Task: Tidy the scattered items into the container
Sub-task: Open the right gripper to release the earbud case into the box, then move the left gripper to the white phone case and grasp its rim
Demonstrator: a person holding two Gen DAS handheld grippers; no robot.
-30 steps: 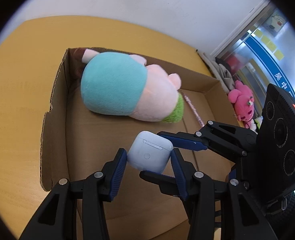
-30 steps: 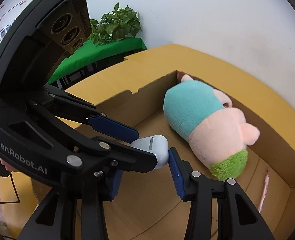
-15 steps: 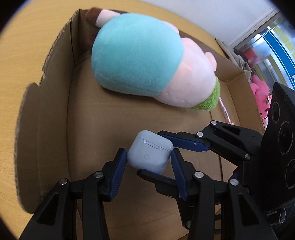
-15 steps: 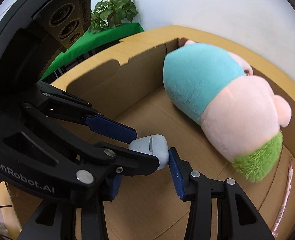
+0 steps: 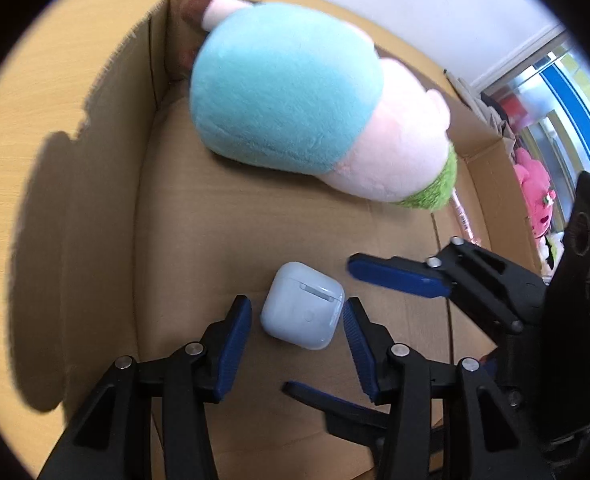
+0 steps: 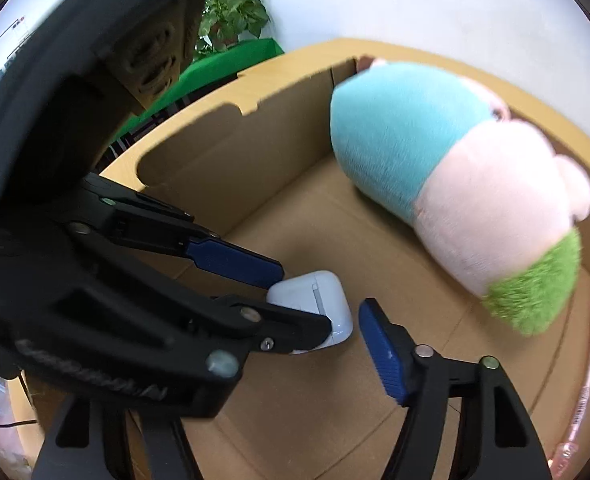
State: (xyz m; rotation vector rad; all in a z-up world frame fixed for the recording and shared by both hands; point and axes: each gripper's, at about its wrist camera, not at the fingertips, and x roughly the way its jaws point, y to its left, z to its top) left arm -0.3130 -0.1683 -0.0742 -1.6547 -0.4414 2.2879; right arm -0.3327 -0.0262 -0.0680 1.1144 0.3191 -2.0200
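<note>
We see the light wooden bench carrying a shallow brown cardboard box, whose low walls ring everything else in both wrist views. Along the far side of the box floor lies a large plush toy with a teal body, pale pink middle and a tuft of green fur; it rests on its side, one end pushed into the far corner. Past its green end, a thin pink pen-like stick lies along the box wall.

Both tools reach into the near part of the box. We hold the left gripper with its jaws spread wide, the blue pads standing just clear of either side of a small white rounded earbud case. The case sits on the cardboard floor, hinge side up, well apart from the plush toy. The right gripper comes in from the right with its jaws also wide apart, one blue pad above the case and one below; from its own camera one finger is just beside the case, with a gap between them.
</note>
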